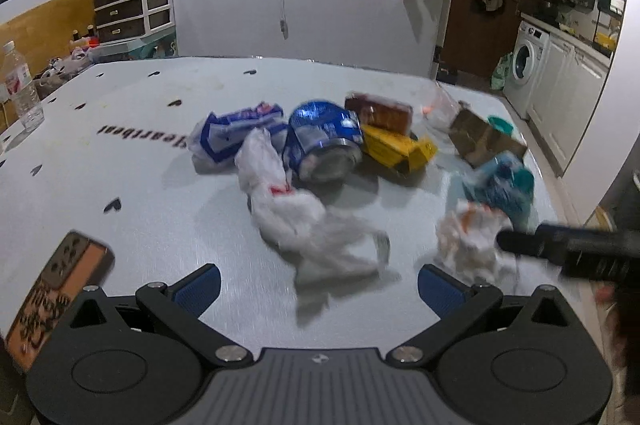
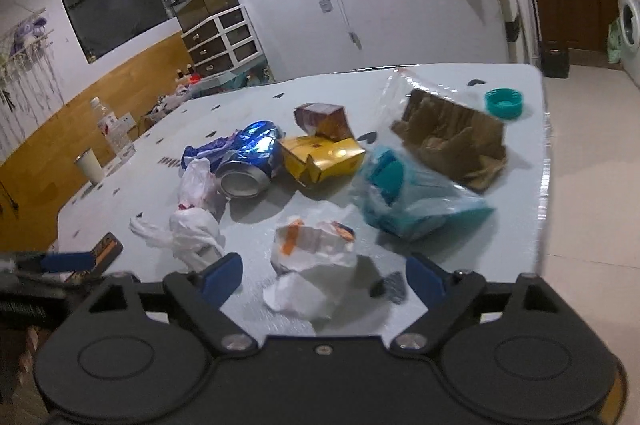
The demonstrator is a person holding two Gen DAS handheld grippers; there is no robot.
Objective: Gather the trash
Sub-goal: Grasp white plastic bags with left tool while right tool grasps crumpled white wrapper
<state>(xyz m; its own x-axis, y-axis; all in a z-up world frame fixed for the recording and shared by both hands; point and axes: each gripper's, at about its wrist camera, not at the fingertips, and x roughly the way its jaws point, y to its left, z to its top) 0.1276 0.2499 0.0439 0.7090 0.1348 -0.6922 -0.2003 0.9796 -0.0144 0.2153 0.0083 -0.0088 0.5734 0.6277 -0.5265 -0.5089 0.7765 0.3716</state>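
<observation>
- The right gripper [image 2: 324, 275] stands open with nothing pressed between its blue pads; a crumpled white wrapper with orange marks [image 2: 316, 253] lies on the table [image 2: 460, 289] just in front, between the jaws.
- The left gripper [image 1: 319, 283] is also open and empty, above a long crumpled white plastic bag [image 1: 304, 221].
- Both of these pieces look very light and soft. I think they will collapse in a grip, so it is best to pinch the thickest bunched part, not a loose flap.
- Behind them the other trash lies close together: a crushed blue can [image 2: 248, 161], a blue-and-white packet [image 1: 236, 133], a yellow carton [image 2: 324, 157], a brown carton [image 2: 322, 121], a teal plastic package [image 2: 408, 201], and a piece of torn cardboard [image 2: 452, 137].
- The can is probably stiff, smooth and apt to roll; the cartons are light and dent easily.
- A teal cap [image 2: 504, 103] sits near the far table edge and could be pushed off.
- A phone [image 1: 60, 289], a water bottle [image 1: 20, 85] and a white cup [image 2: 90, 165] stand at the left side, well apart from the trash.
</observation>
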